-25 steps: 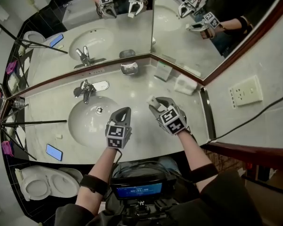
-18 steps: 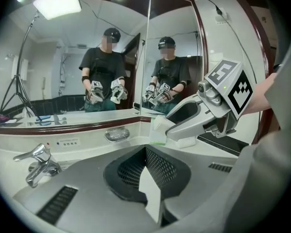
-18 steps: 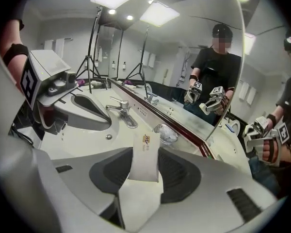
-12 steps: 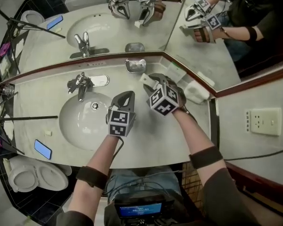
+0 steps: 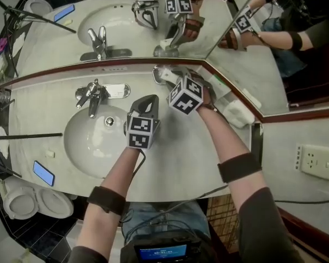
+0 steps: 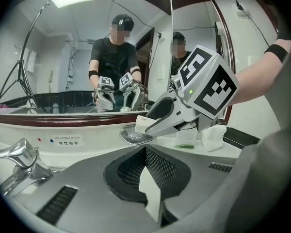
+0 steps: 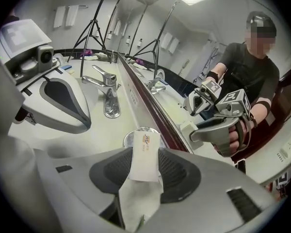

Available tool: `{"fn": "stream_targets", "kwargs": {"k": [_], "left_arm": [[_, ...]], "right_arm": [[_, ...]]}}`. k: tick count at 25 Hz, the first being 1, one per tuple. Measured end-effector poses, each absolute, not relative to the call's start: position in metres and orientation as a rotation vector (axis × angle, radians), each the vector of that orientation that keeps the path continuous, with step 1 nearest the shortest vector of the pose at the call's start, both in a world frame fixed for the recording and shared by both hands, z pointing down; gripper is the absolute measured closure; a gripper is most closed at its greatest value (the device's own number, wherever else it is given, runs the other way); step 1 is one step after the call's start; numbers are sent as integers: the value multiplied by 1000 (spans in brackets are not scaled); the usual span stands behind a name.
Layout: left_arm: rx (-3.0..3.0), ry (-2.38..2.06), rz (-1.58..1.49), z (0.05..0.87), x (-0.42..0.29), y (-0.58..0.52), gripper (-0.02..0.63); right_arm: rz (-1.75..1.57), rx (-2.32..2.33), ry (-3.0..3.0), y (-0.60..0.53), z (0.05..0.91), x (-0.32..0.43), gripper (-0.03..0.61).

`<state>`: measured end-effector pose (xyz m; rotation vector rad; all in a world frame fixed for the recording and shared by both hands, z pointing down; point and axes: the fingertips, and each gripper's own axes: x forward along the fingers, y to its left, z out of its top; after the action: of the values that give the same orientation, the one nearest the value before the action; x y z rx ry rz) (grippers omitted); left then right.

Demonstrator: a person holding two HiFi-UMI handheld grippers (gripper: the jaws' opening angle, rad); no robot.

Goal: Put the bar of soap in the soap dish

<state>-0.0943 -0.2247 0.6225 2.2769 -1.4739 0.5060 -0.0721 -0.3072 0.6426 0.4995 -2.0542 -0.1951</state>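
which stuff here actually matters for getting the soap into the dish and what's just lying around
For the job:
- bar of soap, gripped in the right claw
- soap dish, empty, at the back of the counter by the mirror

Just lying about:
- tap
- sink
- phone
- folded white cloth

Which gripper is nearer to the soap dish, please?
Right. The right gripper, holding the bar of soap, is above the soap dish; the left gripper sits back by the sink.
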Motion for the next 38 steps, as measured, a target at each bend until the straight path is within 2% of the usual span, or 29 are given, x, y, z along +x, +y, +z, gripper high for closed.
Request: {"fn": "stream_targets", "kwargs": {"k": [11, 23, 29, 38], "left_arm": [[2260, -1469, 472, 627, -100, -227, 614], [2275, -1482, 475, 594, -102, -207, 614], [2285, -1488, 481, 553, -98, -171, 614], [2329, -1502, 498, 506, -90, -119, 614]], "right_arm": [[-237, 498, -2002, -319, 656, -82, 354], [-166, 577, -2078, -287, 611, -64, 361], [-73, 697, -2193, -239, 562, -44, 548], [259, 923, -2379, -169, 516, 11, 560]]}}
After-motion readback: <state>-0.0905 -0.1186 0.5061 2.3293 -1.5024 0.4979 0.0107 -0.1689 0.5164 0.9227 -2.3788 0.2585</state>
